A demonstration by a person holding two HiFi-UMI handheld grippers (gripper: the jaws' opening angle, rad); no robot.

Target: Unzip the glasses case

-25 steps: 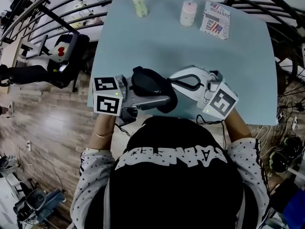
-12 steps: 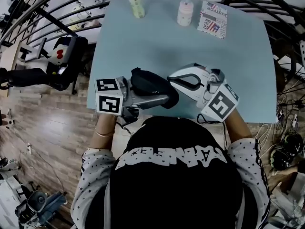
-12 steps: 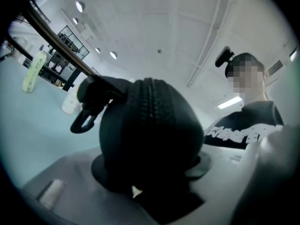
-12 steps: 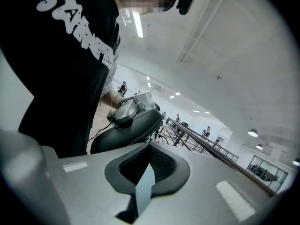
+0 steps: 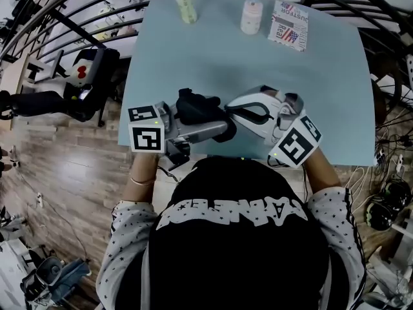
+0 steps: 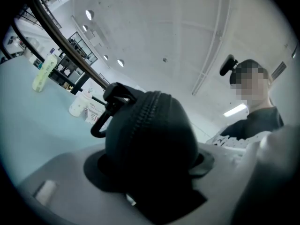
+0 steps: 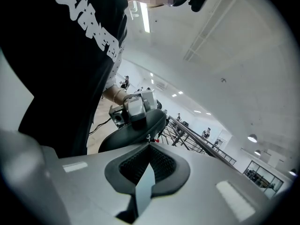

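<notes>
Both rolled a little: left gripper (image 5: 218, 126) fingers hold the glasses case (image 6: 150, 139), right gripper (image 7: 149, 146) fingers pinch its zipper pull (image 7: 148, 137), ready to unzip.

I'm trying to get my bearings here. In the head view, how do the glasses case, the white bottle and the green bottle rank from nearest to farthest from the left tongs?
1. Glasses case: clamped in the left tongs, at the near edge of the table.
2. White bottle: far edge, near the middle.
3. Green bottle: far left corner, somewhat farther.

Open table (image 5: 213, 63) middle, bottle (image 5: 186, 2), jar (image 5: 251, 15), box (image 5: 288, 26) lining far edge, railing (image 5: 71, 24) beyond
</notes>
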